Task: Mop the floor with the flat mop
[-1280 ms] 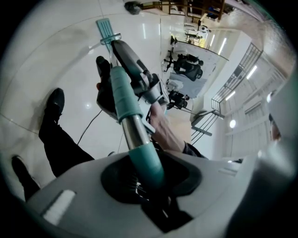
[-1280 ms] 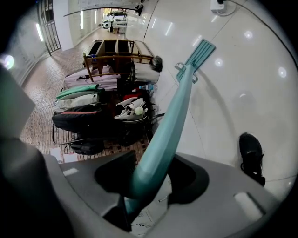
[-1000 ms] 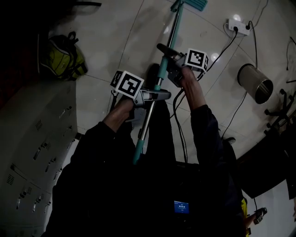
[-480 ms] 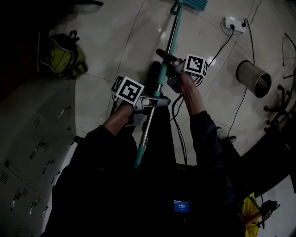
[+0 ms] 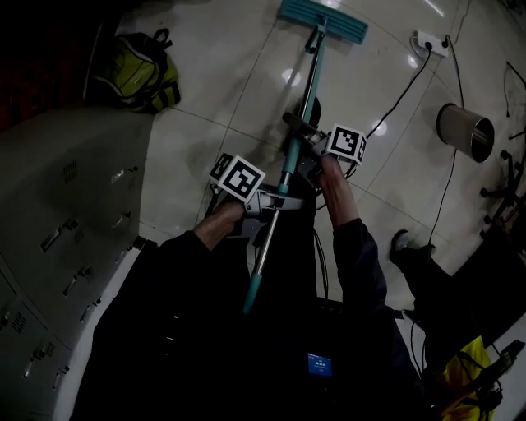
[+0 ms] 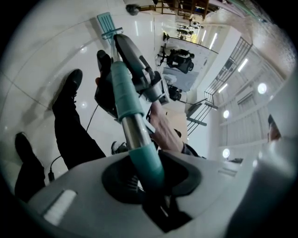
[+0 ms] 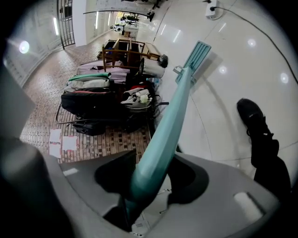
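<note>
Looking steeply down from the head view, a person stood on a pale tiled floor (image 5: 222, 82), holding a flat mop (image 5: 310, 86) with both grippers. The mop's long pole ran away from the person's body, from its teal end cap low in the view up and slightly right to the head. The teal mop head (image 5: 323, 20) lay flat on the floor at the far end, its long side set crosswise to the pole.

The left gripper (image 5: 275, 202) was clamped on the pole nearer the person. In the left gripper view its jaws were closed round a teal sleeve of the pole (image 6: 139, 148), with bare metal just above. The right gripper (image 5: 302, 136) was clamped higher up, on the teal grip. In the right gripper view the pole (image 7: 163, 130) rose from between its closed jaws and pointed up and right, toward the mop head (image 7: 198, 55).

To the left lay a yellow-green backpack (image 5: 144, 78), and below it a grey cabinet (image 5: 74, 205). To the right stood a metal bin (image 5: 466, 131). A power strip (image 5: 431, 43) lay near the top right, with a dark cable (image 5: 403, 94) trailing from it toward the person. A black shoe (image 7: 253, 118) rested on the floor beside the pole.
</note>
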The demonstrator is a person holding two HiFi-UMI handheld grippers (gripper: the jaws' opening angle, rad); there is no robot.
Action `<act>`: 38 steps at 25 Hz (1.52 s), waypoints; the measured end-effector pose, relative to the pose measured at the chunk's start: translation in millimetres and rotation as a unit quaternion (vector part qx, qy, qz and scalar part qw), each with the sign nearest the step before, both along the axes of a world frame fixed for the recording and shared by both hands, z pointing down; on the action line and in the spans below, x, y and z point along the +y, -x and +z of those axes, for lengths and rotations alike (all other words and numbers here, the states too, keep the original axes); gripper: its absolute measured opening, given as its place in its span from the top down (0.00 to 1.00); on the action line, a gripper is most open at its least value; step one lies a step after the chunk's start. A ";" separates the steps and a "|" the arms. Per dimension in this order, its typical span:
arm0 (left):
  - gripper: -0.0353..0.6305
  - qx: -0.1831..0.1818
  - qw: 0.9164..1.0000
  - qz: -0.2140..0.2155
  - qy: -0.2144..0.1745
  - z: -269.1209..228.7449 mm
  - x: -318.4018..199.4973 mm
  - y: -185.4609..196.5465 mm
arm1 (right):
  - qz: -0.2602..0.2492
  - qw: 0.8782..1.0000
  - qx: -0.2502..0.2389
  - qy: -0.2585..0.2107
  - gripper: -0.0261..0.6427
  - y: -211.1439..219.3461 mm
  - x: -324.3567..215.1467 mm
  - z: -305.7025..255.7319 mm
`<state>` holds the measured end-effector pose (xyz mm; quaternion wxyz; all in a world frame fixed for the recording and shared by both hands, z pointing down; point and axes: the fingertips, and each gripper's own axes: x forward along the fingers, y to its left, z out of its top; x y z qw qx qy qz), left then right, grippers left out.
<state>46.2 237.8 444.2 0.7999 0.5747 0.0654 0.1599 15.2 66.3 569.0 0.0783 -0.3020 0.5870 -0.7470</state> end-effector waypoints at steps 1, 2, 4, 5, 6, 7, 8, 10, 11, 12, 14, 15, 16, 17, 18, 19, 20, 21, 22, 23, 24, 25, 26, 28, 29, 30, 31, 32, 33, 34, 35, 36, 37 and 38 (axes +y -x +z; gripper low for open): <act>0.80 0.000 1.000 0.001 0.002 0.8 14.8 9.2 | 0.001 1.000 -0.002 0.004 0.64 10.0 15.5 1.8; 0.80 0.000 1.000 0.002 0.006 1.4 28.8 17.4 | 0.002 1.000 -0.004 0.008 0.64 18.9 30.2 3.8; 0.80 -0.001 1.000 0.005 0.012 3.2 53.7 30.7 | 0.002 1.000 -0.003 0.014 0.64 32.3 56.7 8.6; 0.80 -0.001 1.000 0.007 0.015 4.5 64.7 36.2 | 0.001 1.000 -0.001 0.016 0.64 37.2 68.6 11.6; 0.80 -0.002 1.000 0.008 0.018 6.0 74.7 41.0 | 0.001 1.000 0.000 0.019 0.64 41.6 79.5 14.7; 0.79 -0.003 1.000 0.009 0.021 7.6 83.3 44.9 | 0.003 1.000 -0.002 0.024 0.64 45.6 89.2 17.2; 0.79 -0.004 1.000 0.009 0.024 9.2 90.1 47.7 | 0.005 1.000 -0.005 0.028 0.64 48.2 97.2 19.6; 0.79 -0.005 1.000 0.007 0.030 12.4 97.6 49.8 | 0.009 0.999 -0.004 0.035 0.64 48.5 107.2 25.3; 0.79 -0.005 0.999 0.006 0.031 13.8 98.7 49.5 | 0.010 0.999 -0.005 0.038 0.64 48.0 109.5 27.7; 0.79 -0.006 0.999 0.005 0.032 15.2 98.5 48.7 | 0.012 0.999 -0.007 0.041 0.64 47.1 110.3 29.7; 0.79 -0.005 0.999 0.006 0.034 17.6 93.9 45.0 | 0.014 0.999 -0.005 0.045 0.64 41.6 107.0 33.2; 0.79 -0.005 0.999 0.008 0.034 18.6 89.4 42.2 | 0.015 0.999 -0.005 0.045 0.64 37.7 102.8 34.3; 0.79 -0.005 0.999 0.008 0.035 19.6 83.7 39.0 | 0.017 0.999 -0.007 0.045 0.64 33.7 97.2 35.3; 0.79 -0.006 0.999 0.007 0.035 20.5 77.0 35.6 | 0.018 0.999 -0.009 0.046 0.64 29.9 90.6 36.2; 0.79 -0.006 0.999 0.007 0.036 21.7 69.3 31.8 | 0.019 0.999 -0.011 0.047 0.64 25.8 83.4 37.4; 0.79 -0.006 0.999 0.006 0.037 22.9 60.9 27.6 | 0.020 0.999 -0.012 0.049 0.64 21.1 75.4 38.9; 0.79 -0.007 0.999 0.007 0.039 24.2 51.6 22.6 | 0.019 0.998 -0.011 0.052 0.64 15.6 66.8 40.7; 0.79 -0.007 0.999 0.007 0.040 25.2 41.4 17.1 | 0.018 0.998 -0.009 0.054 0.64 9.5 57.4 42.7; 0.79 -0.007 0.999 0.006 0.042 26.1 30.3 11.0 | 0.016 0.998 -0.008 0.057 0.64 3.1 47.2 44.6; 0.79 -0.007 0.999 0.004 0.043 26.9 18.0 4.2 | 0.015 0.998 -0.008 0.059 0.64 -3.5 36.0 46.1; 0.79 -0.007 0.999 0.002 0.044 27.8 4.7 -3.0 | 0.014 0.998 -0.010 0.060 0.64 -10.4 23.4 47.2; 0.79 -0.007 0.999 0.000 0.043 28.9 -9.7 -10.7 | 0.012 0.998 -0.010 0.061 0.64 -18.0 9.3 48.0; 0.79 -0.006 0.999 -0.002 0.043 29.7 -25.4 -18.8 | 0.011 0.998 -0.009 0.060 0.64 -26.2 -6.1 48.7; 0.79 -0.004 0.999 -0.006 0.041 30.7 -58.4 -35.3 | 0.011 0.998 -0.006 0.060 0.64 -42.9 -38.5 49.5; 0.79 -0.003 0.999 -0.008 0.040 30.8 -75.2 -43.8 | 0.012 0.998 -0.005 0.062 0.65 -51.5 -54.7 49.8; 0.79 -0.003 0.999 -0.010 0.039 31.3 -92.4 -52.7 | 0.011 0.998 -0.005 0.064 0.65 -60.8 -71.2 50.4; 0.79 -0.003 0.999 -0.013 0.039 32.3 -110.3 -61.6 | 0.010 0.998 -0.003 0.065 0.65 -70.1 -88.4 51.5; 0.79 -0.004 0.999 -0.018 0.038 33.7 -128.7 -69.8 | 0.009 0.998 -0.003 0.066 0.65 -78.8 -106.2 52.7; 0.79 -0.005 0.999 -0.024 0.037 35.1 -147.4 -76.9 | 0.008 0.998 -0.002 0.065 0.65 -86.5 -124.3 54.0; 0.79 -0.005 0.999 -0.030 0.036 36.4 -166.1 -83.3 | 0.009 0.998 -0.003 0.064 0.65 -93.3 -142.4 55.1; 0.79 -0.005 0.999 -0.036 0.034 37.7 -184.3 -89.3 | 0.010 0.998 -0.004 0.064 0.65 -99.8 -160.2 55.7; 0.79 -0.005 0.999 -0.041 0.031 39.0 -201.6 -95.0 | 0.011 0.998 -0.004 0.062 0.65 -106.1 -177.0 56.1; 0.79 -0.007 0.999 -0.046 0.028 40.8 -216.9 -100.0 | 0.010 0.998 -0.004 0.060 0.65 -111.9 -192.4 56.4; 0.79 -0.010 0.998 -0.050 0.026 42.7 -229.8 -103.5 | 0.007 0.998 -0.003 0.057 0.65 -116.4 -205.5 56.7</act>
